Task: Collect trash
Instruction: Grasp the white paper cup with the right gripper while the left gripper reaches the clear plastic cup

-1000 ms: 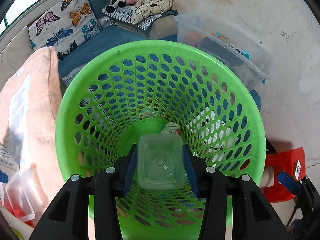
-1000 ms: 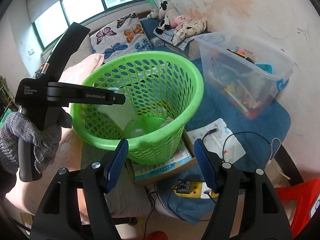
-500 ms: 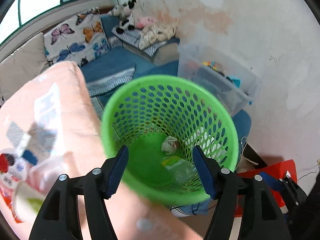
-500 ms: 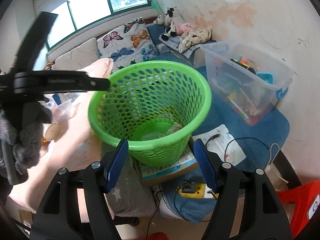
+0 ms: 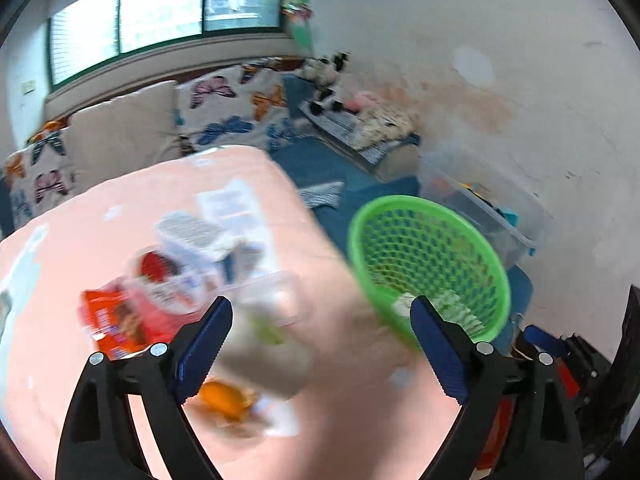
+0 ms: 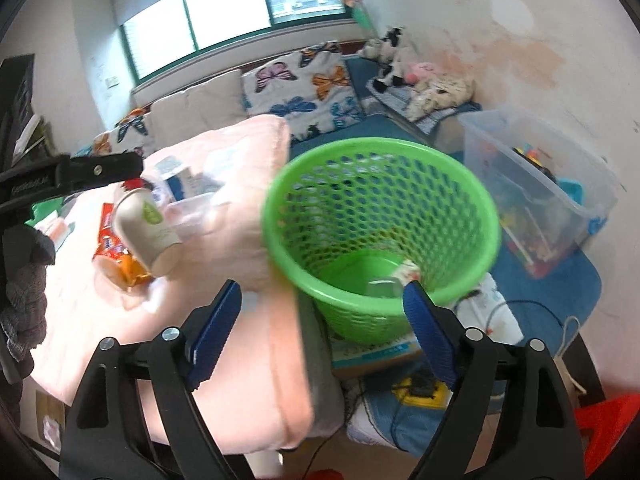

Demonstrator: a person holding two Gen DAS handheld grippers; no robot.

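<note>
Both my left gripper [image 5: 321, 344] and my right gripper [image 6: 320, 320] are wide apart with nothing in them, the green basket [image 6: 476, 200] sits beside the pink blanket [image 6: 248, 344], and blurry trash [image 5: 120, 320] lies on the blanket.

Green perforated basket [image 6: 380, 216] stands upright at 3 o'clock of the pink bed [image 6: 224, 240]; bottle [image 6: 384, 288] and crumpled wad [image 6: 408, 270] lie inside.
</note>
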